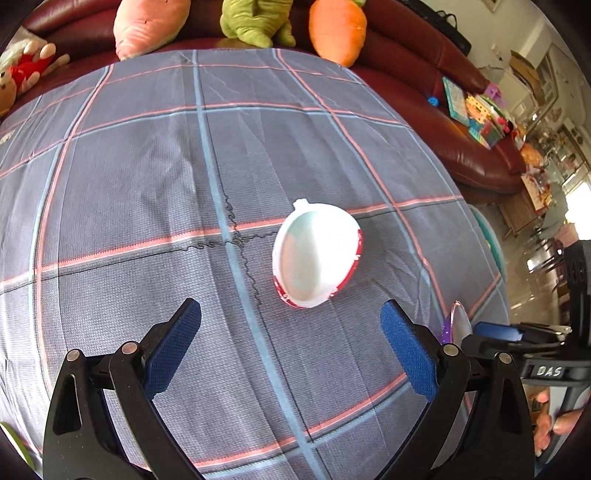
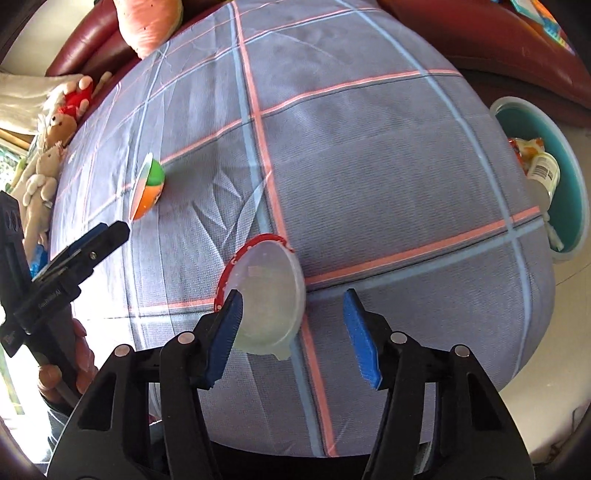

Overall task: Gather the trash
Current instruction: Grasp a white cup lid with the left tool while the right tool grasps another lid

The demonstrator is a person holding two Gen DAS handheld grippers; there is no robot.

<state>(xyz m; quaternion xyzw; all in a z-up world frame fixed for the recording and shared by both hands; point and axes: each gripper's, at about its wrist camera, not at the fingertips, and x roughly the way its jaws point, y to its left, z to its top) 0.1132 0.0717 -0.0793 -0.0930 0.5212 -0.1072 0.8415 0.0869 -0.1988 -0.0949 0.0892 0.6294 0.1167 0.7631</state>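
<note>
A white egg-shaped plastic half-shell with a red rim (image 1: 317,254) lies open side up on the checked cloth, just ahead of my open, empty left gripper (image 1: 291,343). In the right wrist view a clear half-shell with a red rim (image 2: 264,295) lies between the pads of my open right gripper (image 2: 291,332), close to the left pad (image 2: 225,332). A green and orange half-shell (image 2: 147,186) lies further left on the cloth. The left gripper (image 2: 88,243) shows at the left of that view, the right gripper (image 1: 498,332) at the right of the left wrist view.
A teal bin (image 2: 569,192) holding wrappers and a bottle stands off the table's right edge. A red sofa (image 1: 443,74) with plush toys (image 1: 147,26) runs behind the table. Stuffed animals (image 2: 48,147) sit at the left. Books and toys (image 1: 476,110) lie on the sofa.
</note>
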